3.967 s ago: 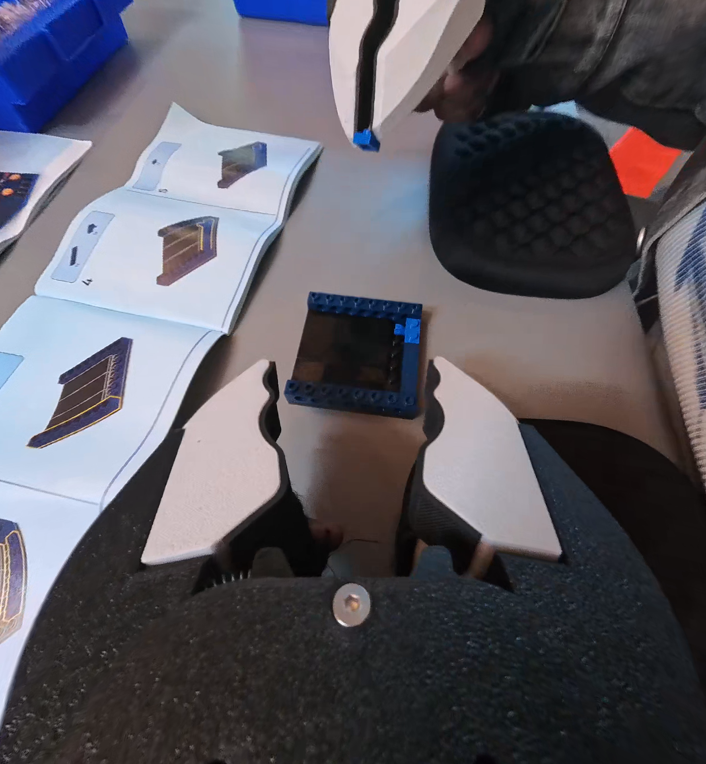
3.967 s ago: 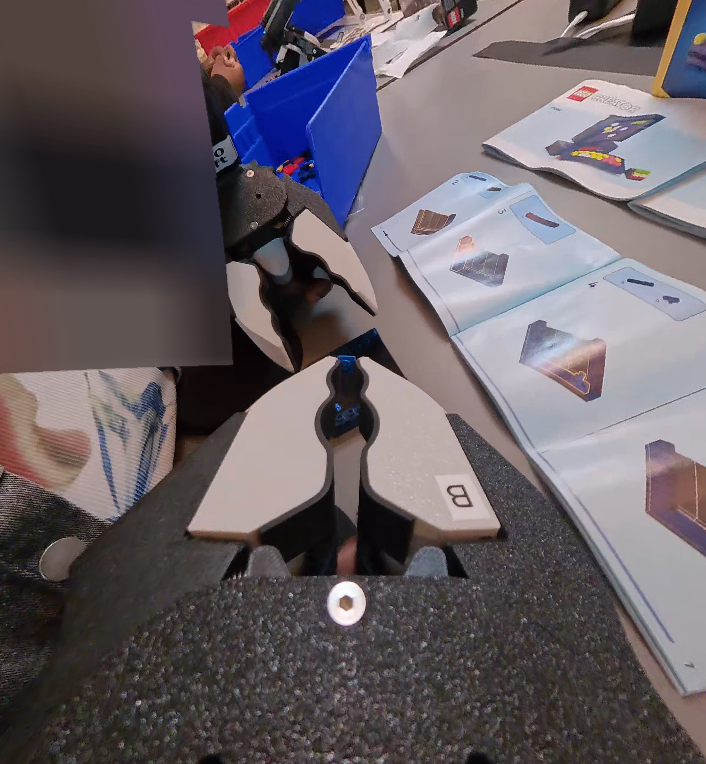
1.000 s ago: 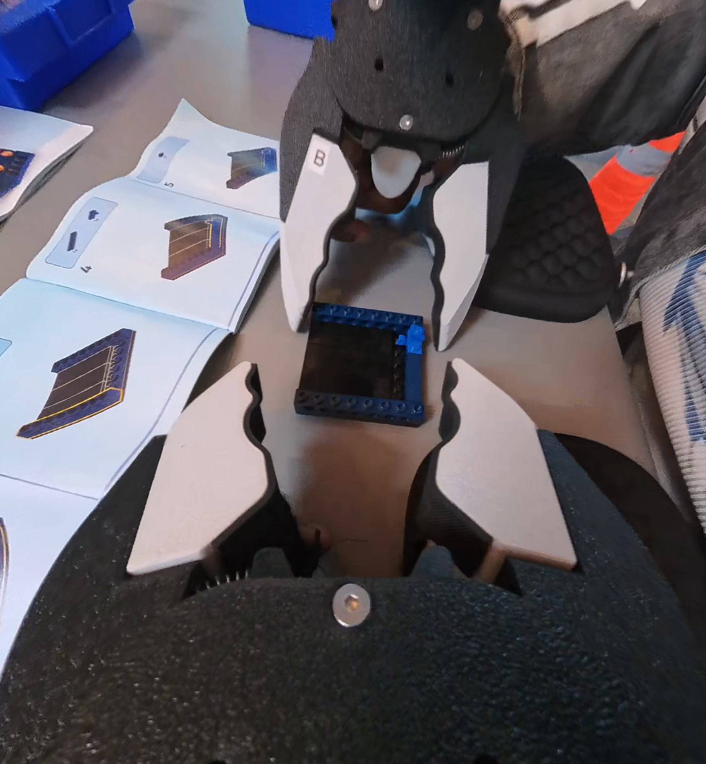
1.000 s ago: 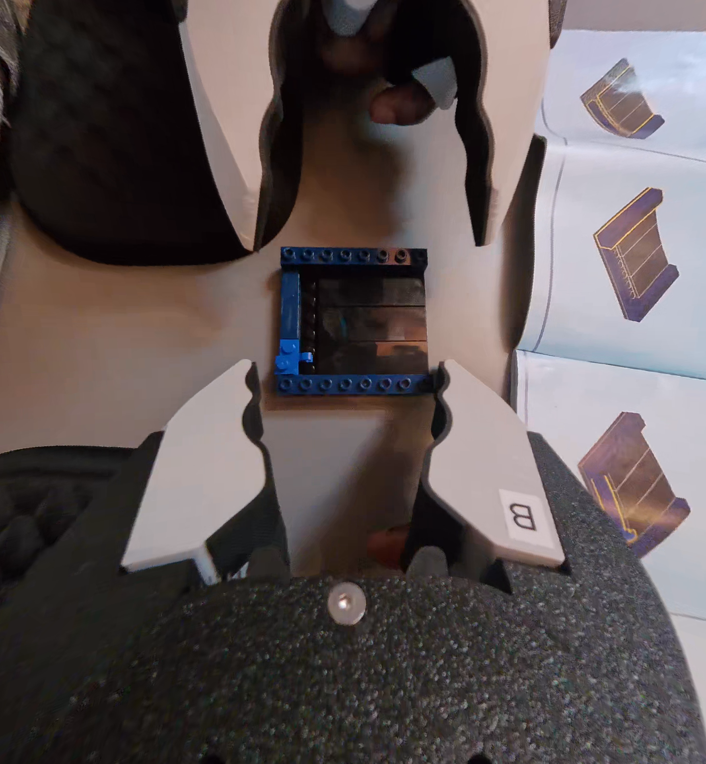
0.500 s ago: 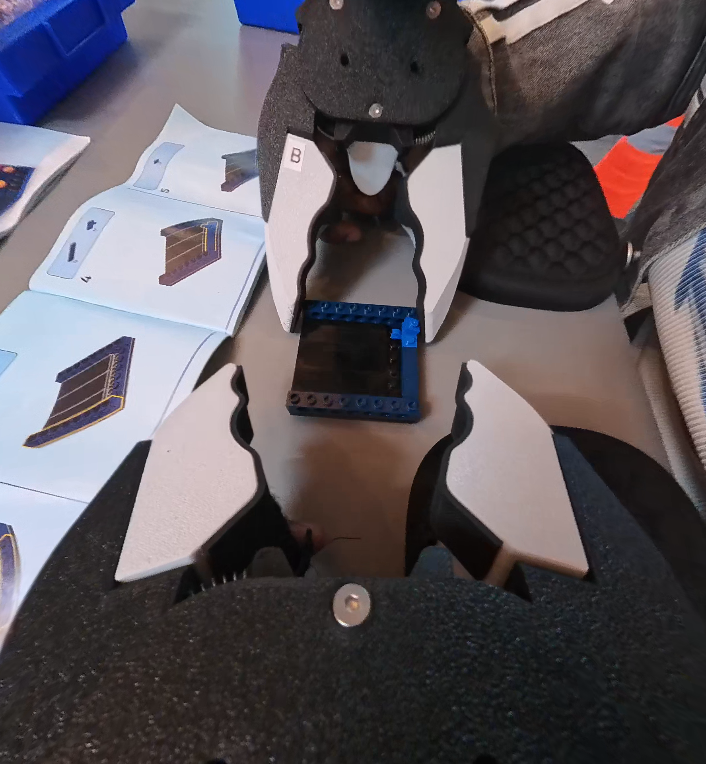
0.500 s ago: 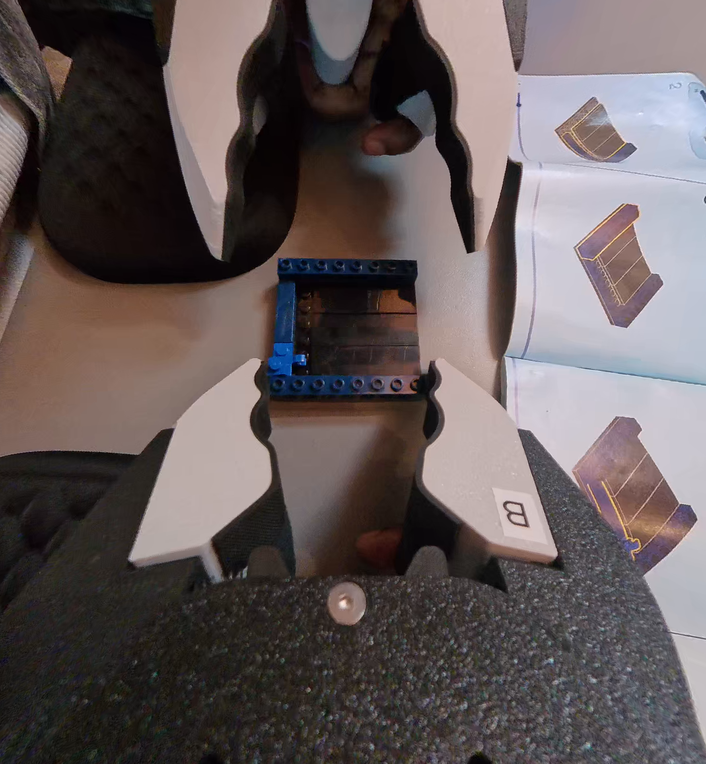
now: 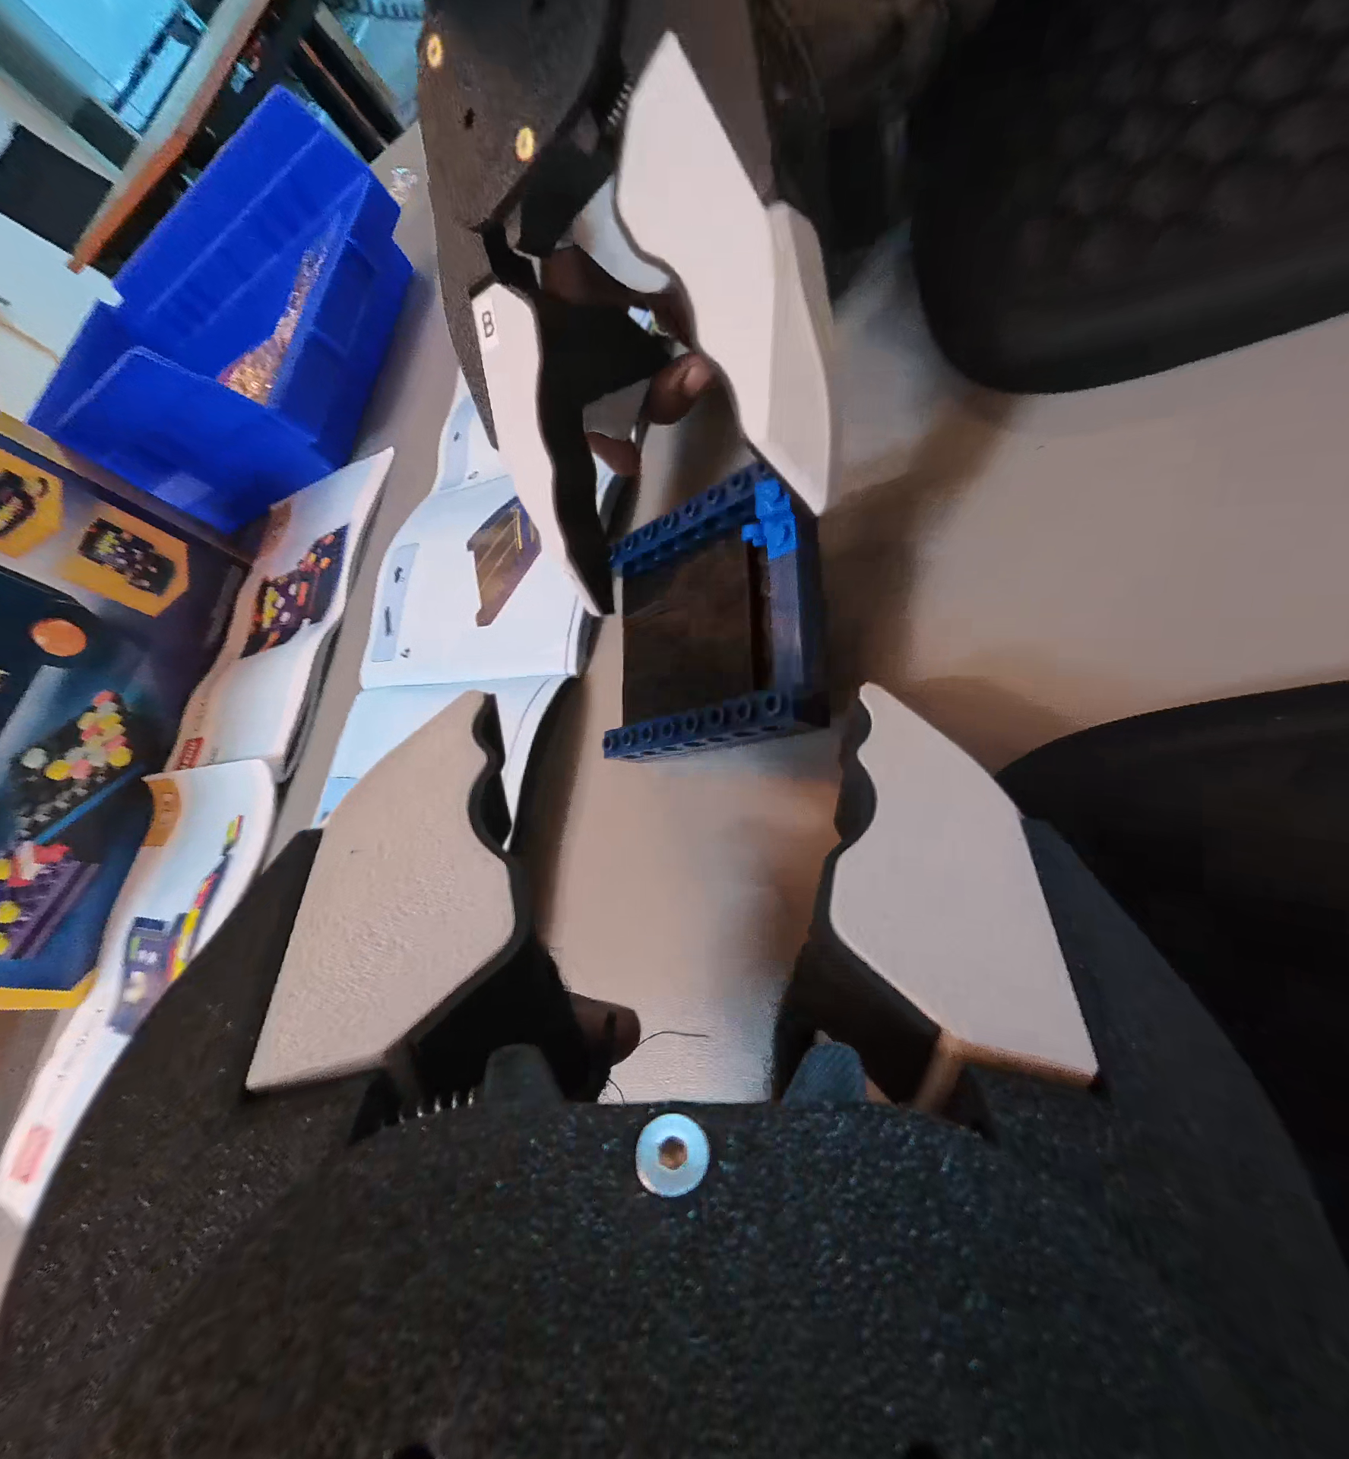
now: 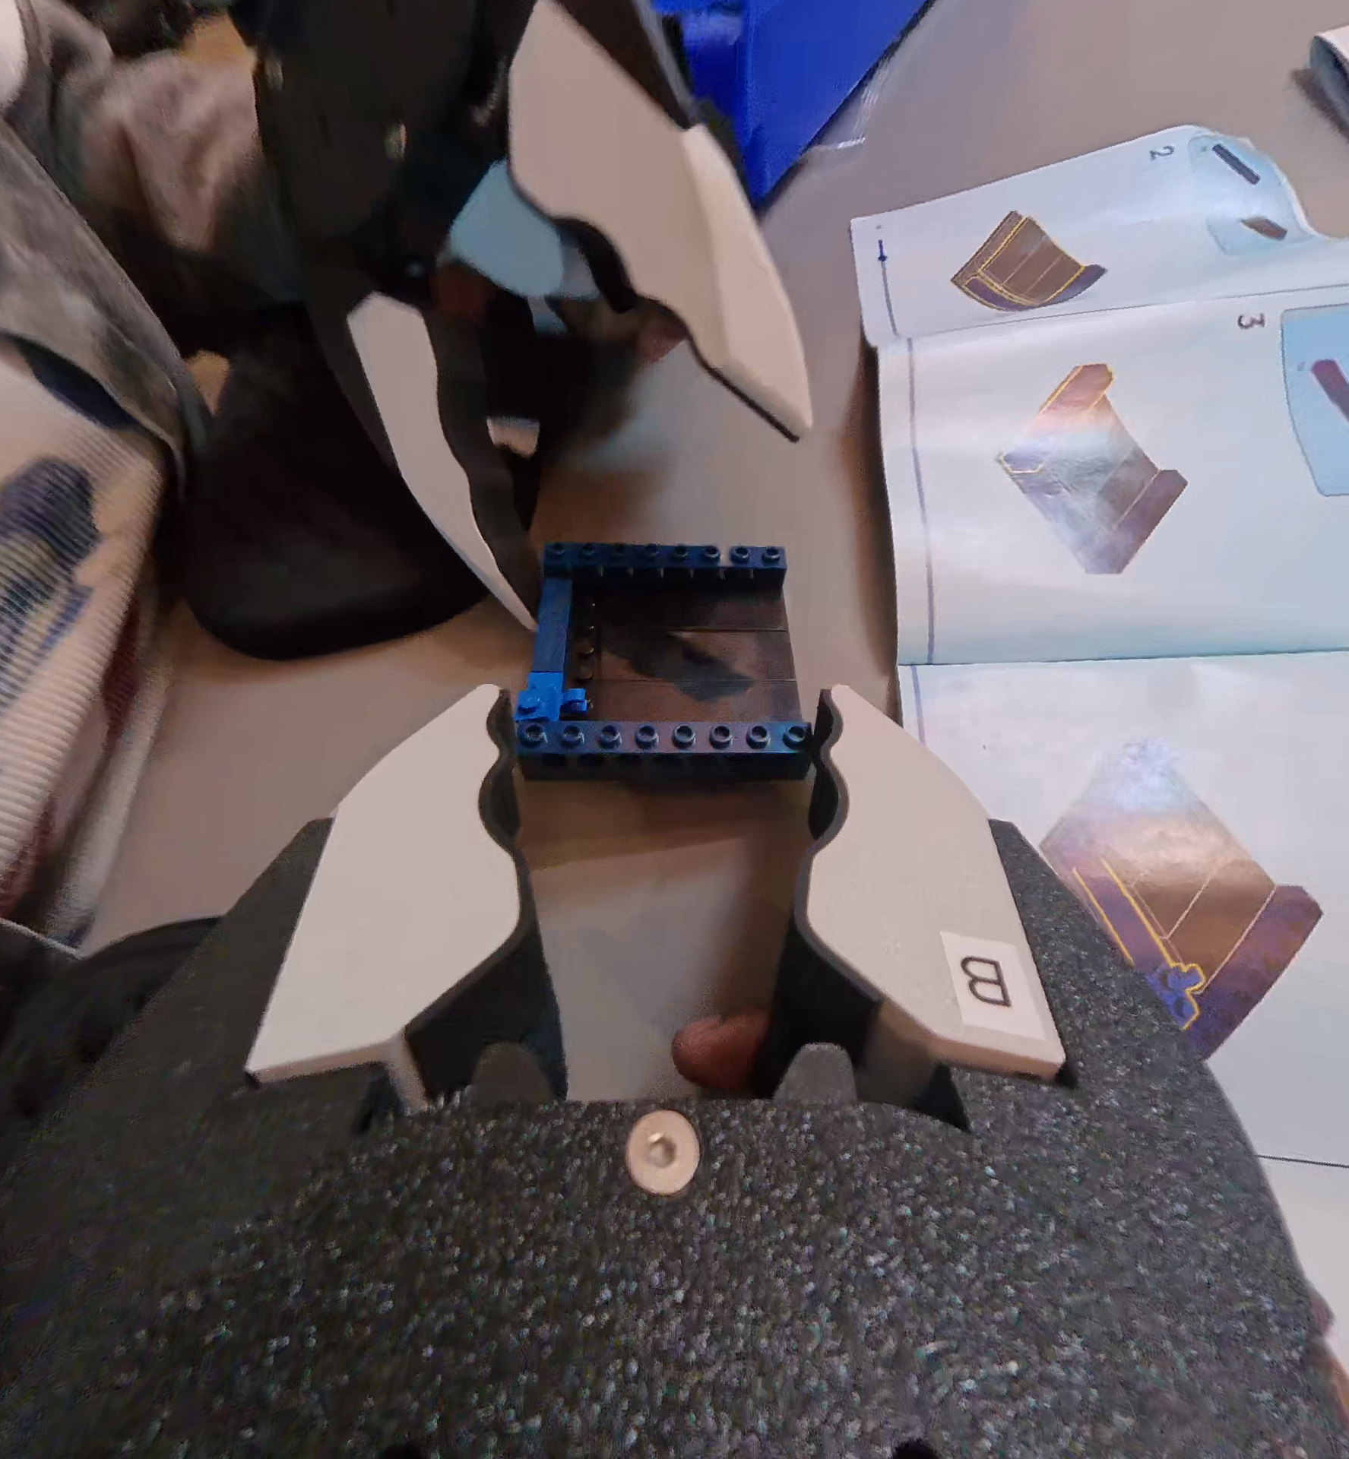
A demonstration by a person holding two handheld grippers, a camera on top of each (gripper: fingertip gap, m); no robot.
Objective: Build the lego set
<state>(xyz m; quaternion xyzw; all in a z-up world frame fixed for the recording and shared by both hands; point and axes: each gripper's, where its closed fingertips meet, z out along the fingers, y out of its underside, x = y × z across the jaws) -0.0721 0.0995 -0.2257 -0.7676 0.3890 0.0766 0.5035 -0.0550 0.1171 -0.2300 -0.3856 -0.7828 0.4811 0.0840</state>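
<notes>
A square brick frame [image 8: 655, 663] with dark-blue beams and a dark tiled floor lies on the beige table. A small bright-blue piece [image 8: 545, 699] sits on one corner. My right gripper [image 8: 661, 699] is shut on the frame, with its pads pressed on both ends of the near beam. The left wrist view shows the same grasp at the frame's far side [image 7: 706, 556]. My left gripper [image 7: 672, 703] is open at the opposite side of the frame [image 7: 695, 624] and holds nothing. Its left pad stands clear of the beam. In the right wrist view one of its fingers [image 8: 497, 568] reaches the frame's far left corner.
An open instruction booklet [image 8: 1129, 474] lies beside the frame and shows in the left wrist view [image 7: 450, 624] too. A blue bin [image 7: 244, 316] and a printed box [image 7: 23, 710] stand further off. A black chair [image 7: 1168, 197] and a person's sleeve [image 8: 39, 631] are at the table edge. Left and right tips are no more than a few centimetres apart.
The right gripper, earlier shut on the small blue piece in the air, came down open and closed its pads on the frame's beam. The left gripper widened, then narrowed slightly, and its view tilted.
</notes>
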